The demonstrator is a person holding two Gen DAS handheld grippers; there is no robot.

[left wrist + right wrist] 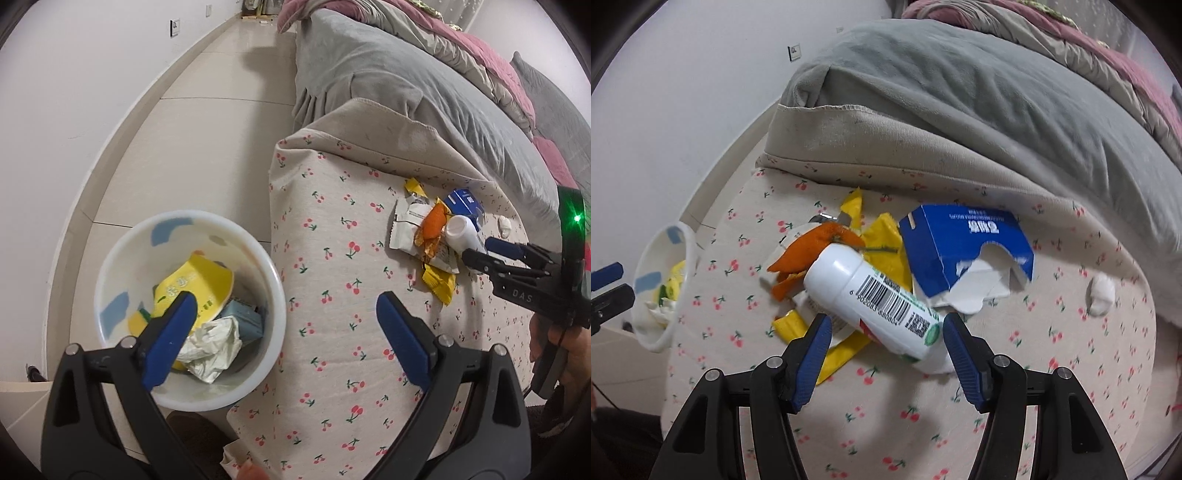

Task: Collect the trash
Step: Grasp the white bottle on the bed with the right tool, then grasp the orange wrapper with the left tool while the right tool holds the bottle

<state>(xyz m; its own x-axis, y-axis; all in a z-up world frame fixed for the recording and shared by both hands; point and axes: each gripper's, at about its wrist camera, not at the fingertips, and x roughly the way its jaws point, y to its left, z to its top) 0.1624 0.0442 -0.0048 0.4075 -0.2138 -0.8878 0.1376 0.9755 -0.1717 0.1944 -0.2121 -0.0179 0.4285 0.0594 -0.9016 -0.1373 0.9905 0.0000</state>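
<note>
Held the right gripper spread wide around the white bottle lying ahead, left gripper likewise released, bin beneath its left finger.

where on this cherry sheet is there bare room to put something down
Bare sheet lies near the right tongs, between box and white scrap, and toward the bin. Crowded around bottle, peel and wrappers.
</note>
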